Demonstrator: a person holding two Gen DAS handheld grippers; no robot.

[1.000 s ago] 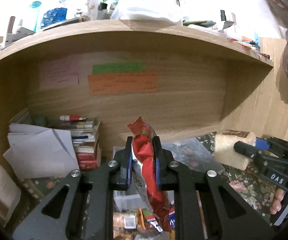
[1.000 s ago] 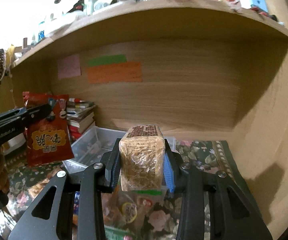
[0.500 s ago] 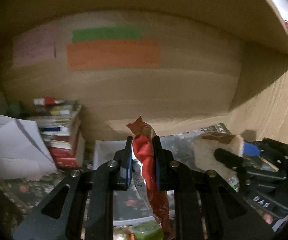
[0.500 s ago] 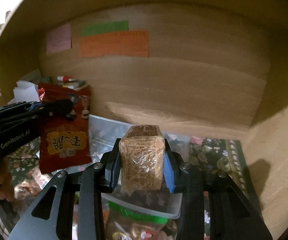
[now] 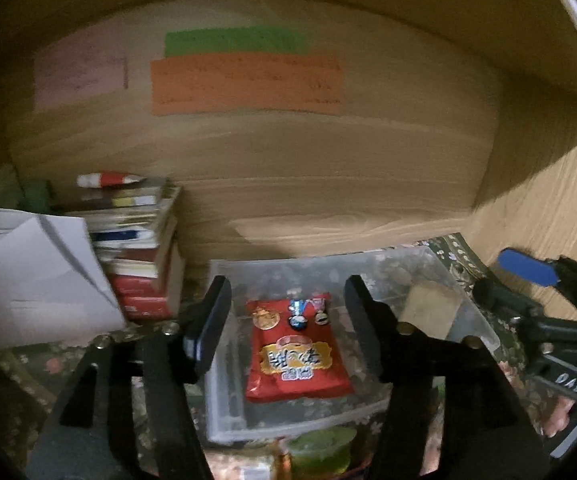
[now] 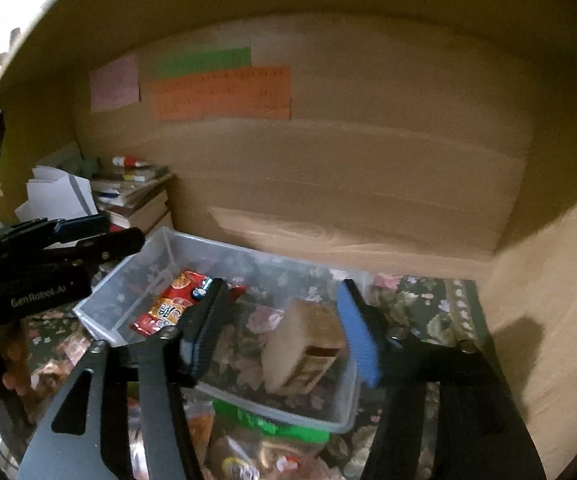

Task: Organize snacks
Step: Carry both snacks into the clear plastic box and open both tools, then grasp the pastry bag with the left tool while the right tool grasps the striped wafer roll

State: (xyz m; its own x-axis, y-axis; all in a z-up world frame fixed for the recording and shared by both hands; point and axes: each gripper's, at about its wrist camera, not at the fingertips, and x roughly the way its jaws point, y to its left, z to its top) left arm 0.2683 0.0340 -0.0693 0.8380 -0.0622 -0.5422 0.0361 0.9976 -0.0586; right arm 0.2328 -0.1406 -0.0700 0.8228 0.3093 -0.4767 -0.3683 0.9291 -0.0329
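Both claws hang open above a clear plastic bin [image 6: 344,420] on the floral-covered tabletop. A red foil snack packet [image 5: 296,354] lies flat on its left; a tan wrapped noodle block [image 6: 302,350] leans on its right, sorted apart.

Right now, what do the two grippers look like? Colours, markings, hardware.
Both are black, angular two-finger units with silver screws. Left gripper has white "GenRobot.AI" lettering on its side and dark ribbed pads. Right gripper has a blue pad; white characters on its body are unreadable.
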